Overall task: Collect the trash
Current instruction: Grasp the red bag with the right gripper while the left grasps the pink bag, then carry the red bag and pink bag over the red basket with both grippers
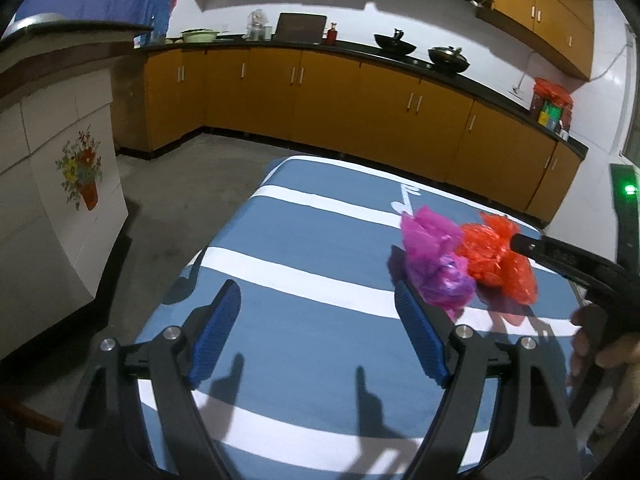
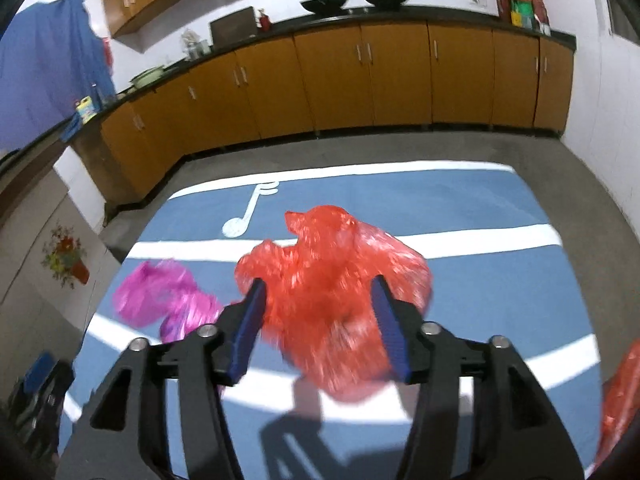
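In a kitchen with orange cabinets [image 2: 360,76], a blue striped cloth [image 1: 304,248] carried two crumpled bags. The right gripper [image 2: 318,328], jaws apart, straddled the red bag [image 2: 332,280] without visibly pinching it, seemingly lined up to collect it. The left gripper [image 1: 320,332] gaped empty just beside the pink bag [image 1: 434,260], which touched the red bag.

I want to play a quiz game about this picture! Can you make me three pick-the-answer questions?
1. Where do the crumpled bags lie?
A. on the blue striped cloth
B. on the kitchen counter
C. inside a cupboard

2. What colour is the bag beside the red bag?
A. green
B. pink
C. yellow

3. How are the left tongs?
A. shut on a bag
B. open, nothing between them
C. holding a pan

Answers:
1 A, both sit on the blue striped cloth.
2 B, the pink bag touches the red bag.
3 B, the left tongs show only cloth between them.
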### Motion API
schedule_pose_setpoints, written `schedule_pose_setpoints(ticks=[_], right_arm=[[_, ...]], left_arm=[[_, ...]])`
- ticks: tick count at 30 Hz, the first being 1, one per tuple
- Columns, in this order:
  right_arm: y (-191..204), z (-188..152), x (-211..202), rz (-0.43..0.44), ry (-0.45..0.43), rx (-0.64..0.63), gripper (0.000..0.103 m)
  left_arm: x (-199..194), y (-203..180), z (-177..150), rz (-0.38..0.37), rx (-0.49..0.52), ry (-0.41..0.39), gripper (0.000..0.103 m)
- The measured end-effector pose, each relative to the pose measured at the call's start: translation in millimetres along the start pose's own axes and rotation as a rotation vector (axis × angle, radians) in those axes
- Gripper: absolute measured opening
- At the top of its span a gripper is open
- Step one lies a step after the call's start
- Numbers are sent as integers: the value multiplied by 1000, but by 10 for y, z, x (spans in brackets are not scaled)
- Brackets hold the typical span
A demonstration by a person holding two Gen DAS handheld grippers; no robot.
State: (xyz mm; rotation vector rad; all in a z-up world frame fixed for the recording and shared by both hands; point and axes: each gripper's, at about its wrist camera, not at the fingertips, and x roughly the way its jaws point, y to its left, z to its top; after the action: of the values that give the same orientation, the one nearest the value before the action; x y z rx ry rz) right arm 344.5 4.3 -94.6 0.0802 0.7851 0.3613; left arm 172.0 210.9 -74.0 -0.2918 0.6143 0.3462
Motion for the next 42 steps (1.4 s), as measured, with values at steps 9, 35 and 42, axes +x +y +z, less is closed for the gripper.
schedule_pose_setpoints(ticks=[9,35,42], right_arm=[[-204,-216,124,22,101,-59,23],[-1262,-973,-1490,-142,-36,106,15],[-1410,-1050,-1803,-181,-78,150,15]], left_arm=[[174,-287,10,-60,37,23,78],[1012,-1108,31,-137,185,204,41],[673,-1209,11,-205,201,152,39]])
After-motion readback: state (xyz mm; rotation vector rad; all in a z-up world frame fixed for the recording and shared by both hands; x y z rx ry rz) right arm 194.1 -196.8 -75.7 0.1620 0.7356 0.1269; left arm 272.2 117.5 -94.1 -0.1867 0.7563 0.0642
